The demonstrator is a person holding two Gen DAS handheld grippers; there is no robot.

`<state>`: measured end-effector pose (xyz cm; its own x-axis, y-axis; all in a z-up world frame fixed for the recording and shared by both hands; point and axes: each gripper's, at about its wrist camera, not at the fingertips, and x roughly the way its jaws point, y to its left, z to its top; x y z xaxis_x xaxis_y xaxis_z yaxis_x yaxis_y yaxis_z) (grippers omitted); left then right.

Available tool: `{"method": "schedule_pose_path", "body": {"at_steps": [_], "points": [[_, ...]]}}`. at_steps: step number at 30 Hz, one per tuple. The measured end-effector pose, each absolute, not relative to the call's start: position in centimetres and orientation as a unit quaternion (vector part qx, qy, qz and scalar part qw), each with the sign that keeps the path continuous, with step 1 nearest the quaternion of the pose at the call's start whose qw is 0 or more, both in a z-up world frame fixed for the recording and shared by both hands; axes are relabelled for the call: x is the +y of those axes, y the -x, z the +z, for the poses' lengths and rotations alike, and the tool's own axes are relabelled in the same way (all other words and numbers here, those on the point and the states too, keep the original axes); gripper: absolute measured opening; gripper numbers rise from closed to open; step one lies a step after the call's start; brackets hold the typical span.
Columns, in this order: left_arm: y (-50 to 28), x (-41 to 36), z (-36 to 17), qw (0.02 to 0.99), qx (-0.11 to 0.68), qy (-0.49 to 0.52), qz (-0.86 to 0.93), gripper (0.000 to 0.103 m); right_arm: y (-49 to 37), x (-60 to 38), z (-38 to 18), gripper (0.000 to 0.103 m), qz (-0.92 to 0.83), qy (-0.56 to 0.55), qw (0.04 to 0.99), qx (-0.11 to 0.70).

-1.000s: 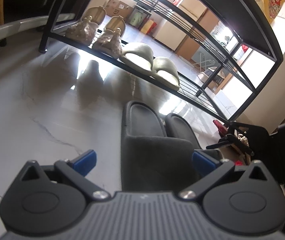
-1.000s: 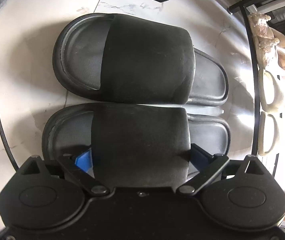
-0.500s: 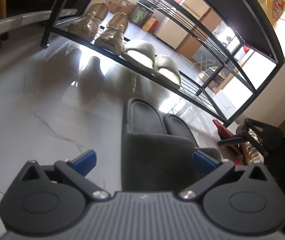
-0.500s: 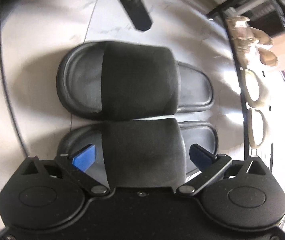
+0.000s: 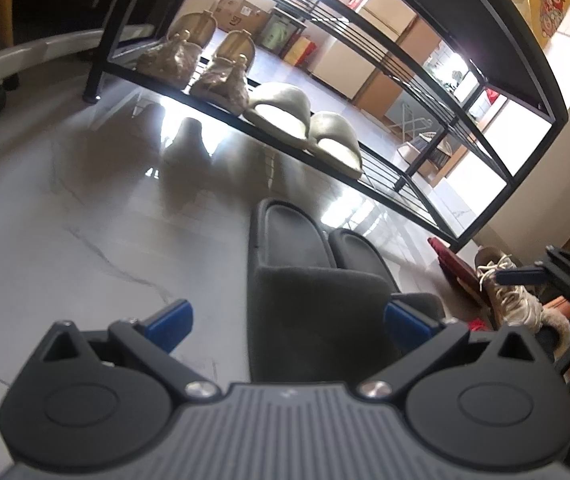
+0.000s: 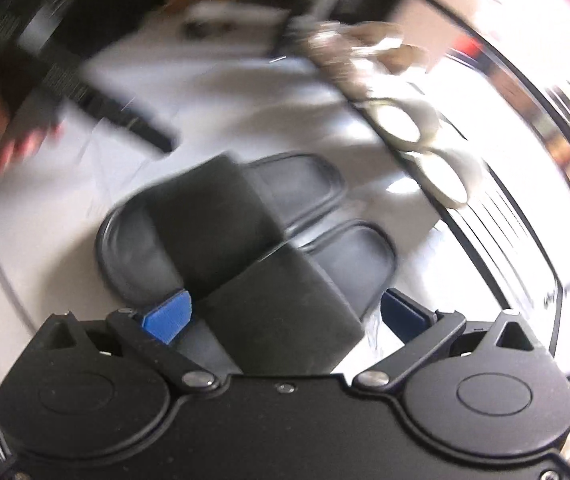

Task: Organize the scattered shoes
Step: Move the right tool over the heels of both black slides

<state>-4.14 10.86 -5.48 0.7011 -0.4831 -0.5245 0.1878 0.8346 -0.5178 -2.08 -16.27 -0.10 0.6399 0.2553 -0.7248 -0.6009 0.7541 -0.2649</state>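
Pale tiled floor (image 5: 65,216) before a black shoe rack (image 5: 397,184); black slides (image 5: 317,280) paired for shelving.
Left tool (image 5: 287,320): spread wide, straddling the near slide's strap, gripping nothing. Right tool (image 6: 283,314): spread likewise over the slides (image 6: 245,240); contact unclear through blur. Beige slippers (image 5: 305,128) ahead on the rack.

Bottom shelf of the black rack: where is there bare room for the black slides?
Free: the wire stretch right of the beige slippers, up to the rack's right leg. Crowded: the left half, with the gold embellished shoes and those slippers.
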Motion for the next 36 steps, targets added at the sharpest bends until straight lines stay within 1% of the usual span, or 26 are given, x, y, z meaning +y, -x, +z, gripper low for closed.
{"method": "schedule_pose_path", "body": {"at_steps": [2,3,7,11,15,18,23,29,32,36], "points": [[4.1,11.0,-5.5,0.897,0.337,0.220,-0.183,0.102,2.1,-17.4,0.6,0.103,0.213,0.185,0.896,0.342],[4.1,11.1,-5.5,0.898,0.336,0.221,-0.180,0.102,2.1,-18.2,0.9,0.103,0.185,0.134,0.913,0.337],[4.2,11.5,-5.3,0.900,0.333,0.223,-0.170,0.102,2.4,-20.2,0.8,0.103,0.101,-0.008,0.940,0.327],[4.3,11.8,-5.1,0.903,0.330,0.222,-0.161,0.102,3.5,-21.2,-0.3,0.103,0.045,-0.079,0.942,0.324],[4.4,11.9,-5.0,0.907,0.330,0.216,-0.151,0.102,4.9,-22.5,-2.3,0.103,0.002,-0.181,0.924,0.337],[4.6,11.7,-5.0,0.911,0.329,0.201,-0.146,0.102,5.9,-23.0,-3.8,0.103,-0.031,-0.233,0.914,0.330],[4.5,11.6,-5.1,0.915,0.333,0.185,-0.134,0.102,7.2,-22.9,-5.2,0.103,-0.052,-0.221,0.915,0.335],[4.4,12.1,-5.2,0.916,0.334,0.186,-0.118,0.102,6.9,-21.8,-6.4,0.103,-0.016,-0.216,0.909,0.356],[4.3,12.5,-5.3,0.915,0.336,0.196,-0.111,0.102,6.9,-20.2,-6.3,0.103,0.016,-0.203,0.909,0.364],[4.1,12.6,-5.5,0.914,0.337,0.198,-0.106,0.102,6.4,-18.3,-5.3,0.103,0.053,-0.166,0.919,0.353]]}}
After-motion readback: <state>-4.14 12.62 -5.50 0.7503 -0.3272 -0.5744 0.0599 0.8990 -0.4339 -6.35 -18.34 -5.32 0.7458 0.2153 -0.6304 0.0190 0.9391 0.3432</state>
